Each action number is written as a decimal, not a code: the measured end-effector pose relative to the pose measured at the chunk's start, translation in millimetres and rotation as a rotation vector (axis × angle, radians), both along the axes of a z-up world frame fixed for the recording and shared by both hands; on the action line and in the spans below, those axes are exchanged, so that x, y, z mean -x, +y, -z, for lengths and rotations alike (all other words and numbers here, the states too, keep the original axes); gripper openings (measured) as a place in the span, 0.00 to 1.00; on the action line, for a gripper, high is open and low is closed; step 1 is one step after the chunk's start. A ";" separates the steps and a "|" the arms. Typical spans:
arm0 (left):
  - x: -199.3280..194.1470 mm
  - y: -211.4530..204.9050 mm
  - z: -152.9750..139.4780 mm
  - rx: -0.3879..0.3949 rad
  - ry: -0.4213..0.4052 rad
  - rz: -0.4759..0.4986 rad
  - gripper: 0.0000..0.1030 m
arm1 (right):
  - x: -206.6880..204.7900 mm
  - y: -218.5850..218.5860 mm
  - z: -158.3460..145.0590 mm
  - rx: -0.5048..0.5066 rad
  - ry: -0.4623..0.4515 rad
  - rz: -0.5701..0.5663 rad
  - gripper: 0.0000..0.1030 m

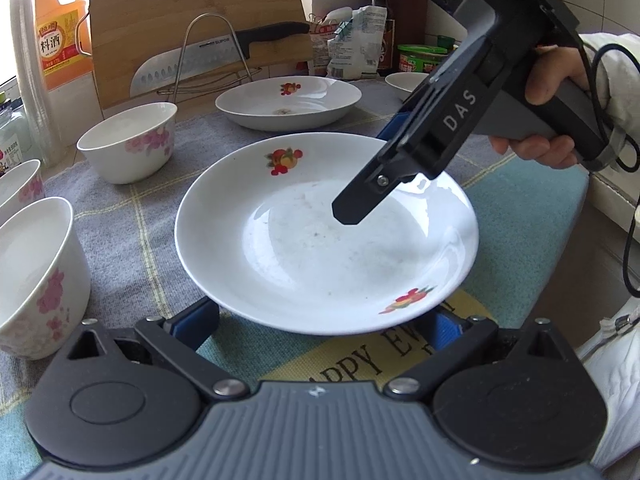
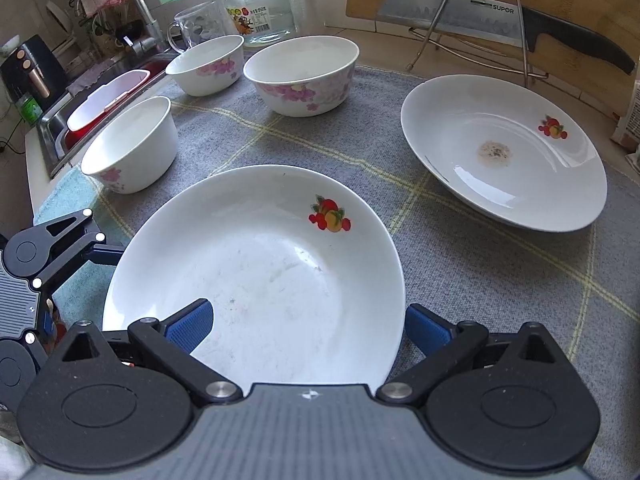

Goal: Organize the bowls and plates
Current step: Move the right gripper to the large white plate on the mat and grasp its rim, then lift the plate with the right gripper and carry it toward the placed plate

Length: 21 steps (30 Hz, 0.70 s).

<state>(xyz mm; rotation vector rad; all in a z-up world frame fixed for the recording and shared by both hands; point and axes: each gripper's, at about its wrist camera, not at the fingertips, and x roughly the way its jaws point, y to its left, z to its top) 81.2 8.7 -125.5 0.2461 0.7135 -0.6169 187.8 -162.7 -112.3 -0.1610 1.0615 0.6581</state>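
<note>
Grey checked cloth covers the counter and carries all the crockery. Behind it a wooden cutting board leans upright, with a broad knife resting on a wire rack in front of it. Nearest both cameras sits the white near plate, printed with fruit motifs, its well faintly smeared. The left gripper stands wide open, its blue fingers on either side of the plate's near rim and partly hidden beneath it; whether they touch it is unclear. The right gripper is also spread wide, one blue pad over the plate's inner surface, the other just outside the rim; a hand grips its handle. A second plate, with a brown stain at its centre, lies apart nearer the rack. Three floral bowls stand upright toward the sink. An orange bottle stands beside the board.
</note>
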 end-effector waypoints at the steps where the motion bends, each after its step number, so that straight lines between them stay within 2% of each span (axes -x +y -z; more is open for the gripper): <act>1: -0.3 0.1 0.0 0.001 -0.002 0.006 1.00 | -1.1 0.8 0.9 0.003 0.003 -0.004 1.00; 21: -3.5 3.7 -0.4 0.008 -0.008 0.055 1.00 | -18.3 2.8 0.8 -0.057 0.084 -0.056 1.00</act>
